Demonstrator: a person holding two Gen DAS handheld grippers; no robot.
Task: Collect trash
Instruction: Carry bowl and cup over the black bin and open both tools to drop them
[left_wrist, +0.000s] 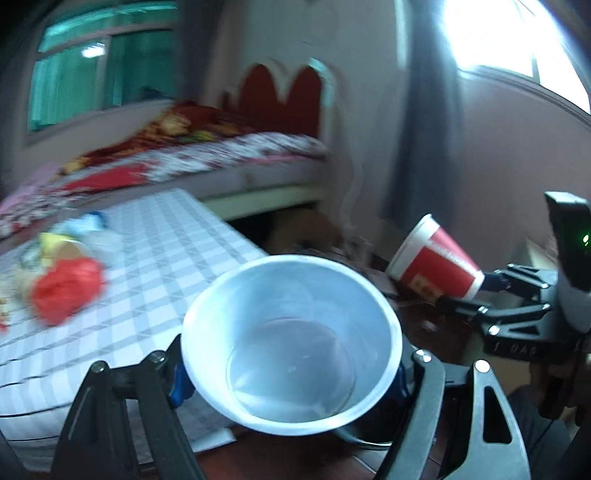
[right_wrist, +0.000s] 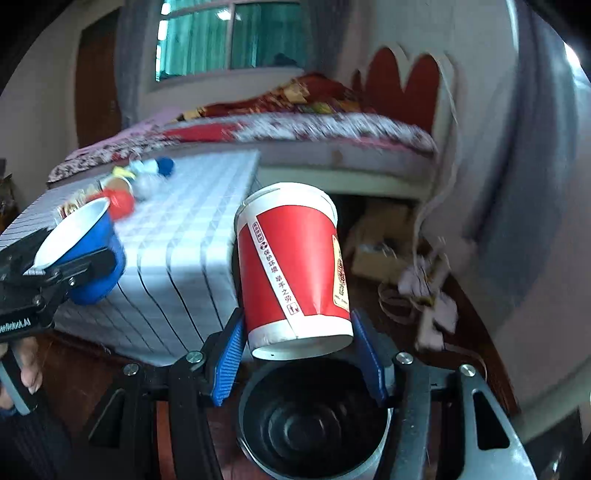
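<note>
Holding both cups clear of the bench (right_wrist: 192, 221), we carry them toward the dark bin (right_wrist: 314, 417) that sits right under the right tool (right_wrist: 295, 332). That tool is clamped on the red paper cup (right_wrist: 295, 266), gripped near its base so the mouth points up and away, long axis leaning slightly left. Beside it, left of the bin, our left tool (left_wrist: 291, 354) is clamped on the blue cup (left_wrist: 291, 332), whose white mouth faces up. Farther off, past the bin, more trash (left_wrist: 66, 288) waits on the bench.
</note>
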